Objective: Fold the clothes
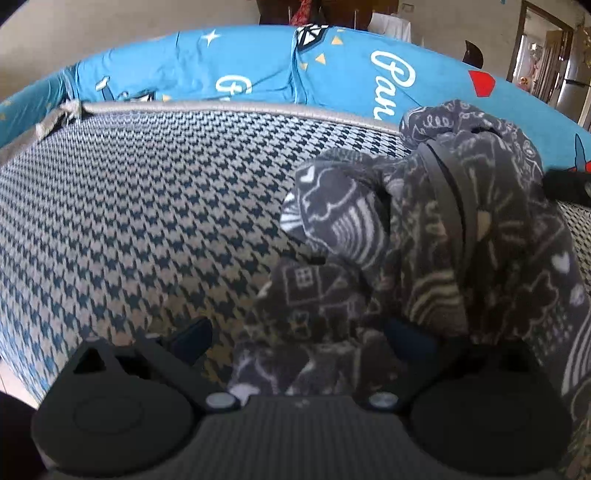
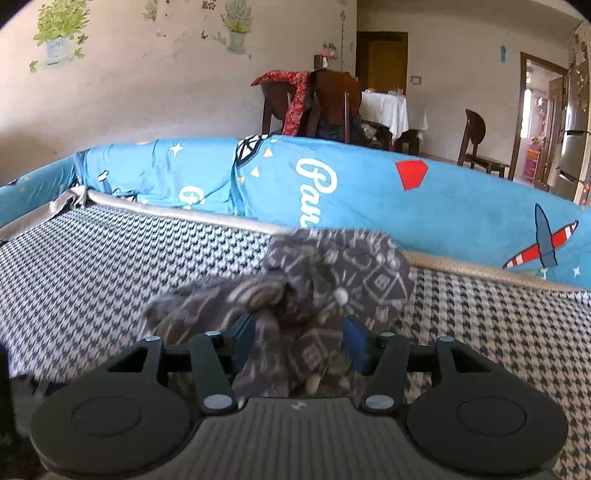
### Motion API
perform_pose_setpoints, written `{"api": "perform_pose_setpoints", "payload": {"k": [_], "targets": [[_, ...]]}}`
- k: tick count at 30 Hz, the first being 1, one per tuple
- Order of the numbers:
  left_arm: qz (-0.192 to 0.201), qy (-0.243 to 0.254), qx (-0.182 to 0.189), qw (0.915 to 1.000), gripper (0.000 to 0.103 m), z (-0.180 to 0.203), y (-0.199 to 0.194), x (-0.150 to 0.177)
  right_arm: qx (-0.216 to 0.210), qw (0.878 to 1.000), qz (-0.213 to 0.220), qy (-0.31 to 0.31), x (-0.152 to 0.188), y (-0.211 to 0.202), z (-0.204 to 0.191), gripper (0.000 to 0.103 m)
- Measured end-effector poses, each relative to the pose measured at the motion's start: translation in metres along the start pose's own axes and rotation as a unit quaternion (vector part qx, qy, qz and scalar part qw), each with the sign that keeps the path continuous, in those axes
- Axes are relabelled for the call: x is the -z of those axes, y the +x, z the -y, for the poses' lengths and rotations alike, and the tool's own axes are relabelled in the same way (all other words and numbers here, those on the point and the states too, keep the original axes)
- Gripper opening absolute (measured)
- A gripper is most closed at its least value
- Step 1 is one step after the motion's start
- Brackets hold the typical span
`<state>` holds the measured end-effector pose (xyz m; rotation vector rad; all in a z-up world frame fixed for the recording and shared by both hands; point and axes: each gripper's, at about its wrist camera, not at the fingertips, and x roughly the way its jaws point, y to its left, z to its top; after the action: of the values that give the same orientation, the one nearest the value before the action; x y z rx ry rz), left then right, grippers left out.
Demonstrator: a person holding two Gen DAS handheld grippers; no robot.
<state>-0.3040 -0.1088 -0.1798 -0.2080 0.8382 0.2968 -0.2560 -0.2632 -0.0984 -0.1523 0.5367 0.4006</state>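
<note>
Garment [image 1: 424,236] of dark grey fleece printed with pale doodles (houses, clouds, hearts), bunched and lifted above a houndstooth-woven sofa seat [image 1: 147,203]. Left wrist view: the fabric hangs close to the lens, draped over the right-hand finger of the left hand-held gripper [image 1: 299,336]; its blue-padded fingers stand wide apart, with cloth lying between them, so a firm grasp cannot be told. A second black gripper tip [image 1: 567,186] shows at the right edge. Right wrist view: the right hand-held gripper [image 2: 299,343] has its blue pads [image 2: 356,341] pressed against a motion-blurred twist of the garment [image 2: 314,288], grasping it. Only this view shows the room beyond: wooden chairs [image 2: 332,99], a red cloth [image 2: 295,92] over one, a white-covered table [image 2: 388,107], plant decals [image 2: 59,29] on the wall. A blue printed cover [image 2: 369,184] over the sofa back bounds the seat in both views.
</note>
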Motion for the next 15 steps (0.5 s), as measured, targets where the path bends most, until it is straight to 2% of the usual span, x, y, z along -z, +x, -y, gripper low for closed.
{"api": "perform_pose_setpoints", "payload": {"k": [8, 15], "targets": [[-0.011, 0.009, 0.003, 0.9999, 0.103, 0.001, 0.0, 0.004, 0.008, 1.0, 0.016, 0.013, -0.026, 0.039, -0.001, 0.066], [-0.012, 0.022, 0.006, 0.9997, 0.103, 0.006, 0.0, 0.008, 0.021, 1.0, -0.003, 0.011, -0.025, 0.069, -0.006, 0.066]]}}
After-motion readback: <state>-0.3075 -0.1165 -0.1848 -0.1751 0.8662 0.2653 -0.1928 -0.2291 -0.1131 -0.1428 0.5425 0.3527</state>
